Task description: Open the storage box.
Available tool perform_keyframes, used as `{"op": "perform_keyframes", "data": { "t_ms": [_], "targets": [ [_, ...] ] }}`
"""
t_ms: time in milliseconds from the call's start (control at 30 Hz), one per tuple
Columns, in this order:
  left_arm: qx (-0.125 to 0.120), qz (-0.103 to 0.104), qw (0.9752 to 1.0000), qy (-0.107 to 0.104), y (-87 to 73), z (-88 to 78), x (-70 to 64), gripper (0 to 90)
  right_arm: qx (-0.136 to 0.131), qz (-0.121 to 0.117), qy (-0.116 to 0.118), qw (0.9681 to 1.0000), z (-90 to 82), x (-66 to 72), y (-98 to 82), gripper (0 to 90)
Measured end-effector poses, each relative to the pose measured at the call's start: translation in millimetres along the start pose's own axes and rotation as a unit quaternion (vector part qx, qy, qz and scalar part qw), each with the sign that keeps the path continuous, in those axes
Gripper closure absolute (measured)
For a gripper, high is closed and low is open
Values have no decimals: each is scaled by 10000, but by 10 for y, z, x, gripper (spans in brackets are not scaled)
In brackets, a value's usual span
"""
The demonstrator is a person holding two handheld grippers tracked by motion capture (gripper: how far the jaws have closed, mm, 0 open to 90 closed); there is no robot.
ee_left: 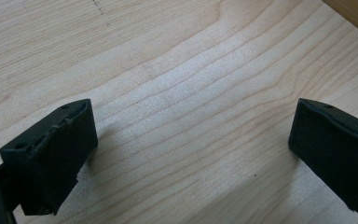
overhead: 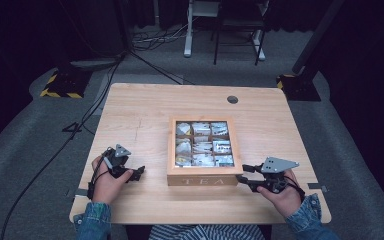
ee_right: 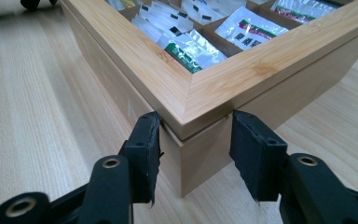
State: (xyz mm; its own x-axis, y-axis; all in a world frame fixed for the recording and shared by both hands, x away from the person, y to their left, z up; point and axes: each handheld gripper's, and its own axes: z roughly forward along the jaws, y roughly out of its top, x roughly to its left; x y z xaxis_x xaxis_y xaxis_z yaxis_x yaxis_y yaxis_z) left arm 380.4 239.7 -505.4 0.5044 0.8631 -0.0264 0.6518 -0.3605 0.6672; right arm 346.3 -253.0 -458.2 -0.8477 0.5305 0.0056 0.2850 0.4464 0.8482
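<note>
Your right gripper [ee_right: 193, 154] is clamped on the near corner of the square bamboo tea box [ee_right: 223, 88]; the left gripper [ee_left: 191, 154] rests apart over the pale wooden table [ee_left: 177, 70]. Next, you likely lift the lid: keep the pinch at its seam.

— Where does the square bamboo tea box [overhead: 203, 176] sit?
— On the pale wooden table [overhead: 140, 107], near its front edge, centred.
— And inside it?
— White paper tea sachets [overhead: 203, 146], in nine compartments.
— The grippers?
— Left gripper [overhead: 139, 174] left of it; right gripper [overhead: 244, 176] at its front right corner.

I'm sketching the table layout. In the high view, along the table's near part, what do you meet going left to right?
Left claw → tea box → right claw, at the box's near right corner.
</note>
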Motion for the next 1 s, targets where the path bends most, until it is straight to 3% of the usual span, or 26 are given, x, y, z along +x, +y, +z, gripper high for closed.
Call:
{"op": "perform_keyframes", "data": {
  "t_ms": [333,700,1000],
  "targets": [
    [-8,-9,10000,12,13,13,-2,15,3,-80,-125,9999,-28,12,76,528],
    [-19,-9,10000,3,19,21,-3,15,-420,-305,-394,9979,-105,-10,276,468],
    [-18,-12,10000,1,20,22,-2,15,-742,-294,-391,9960,-189,-113,527,451]
  ]
}}
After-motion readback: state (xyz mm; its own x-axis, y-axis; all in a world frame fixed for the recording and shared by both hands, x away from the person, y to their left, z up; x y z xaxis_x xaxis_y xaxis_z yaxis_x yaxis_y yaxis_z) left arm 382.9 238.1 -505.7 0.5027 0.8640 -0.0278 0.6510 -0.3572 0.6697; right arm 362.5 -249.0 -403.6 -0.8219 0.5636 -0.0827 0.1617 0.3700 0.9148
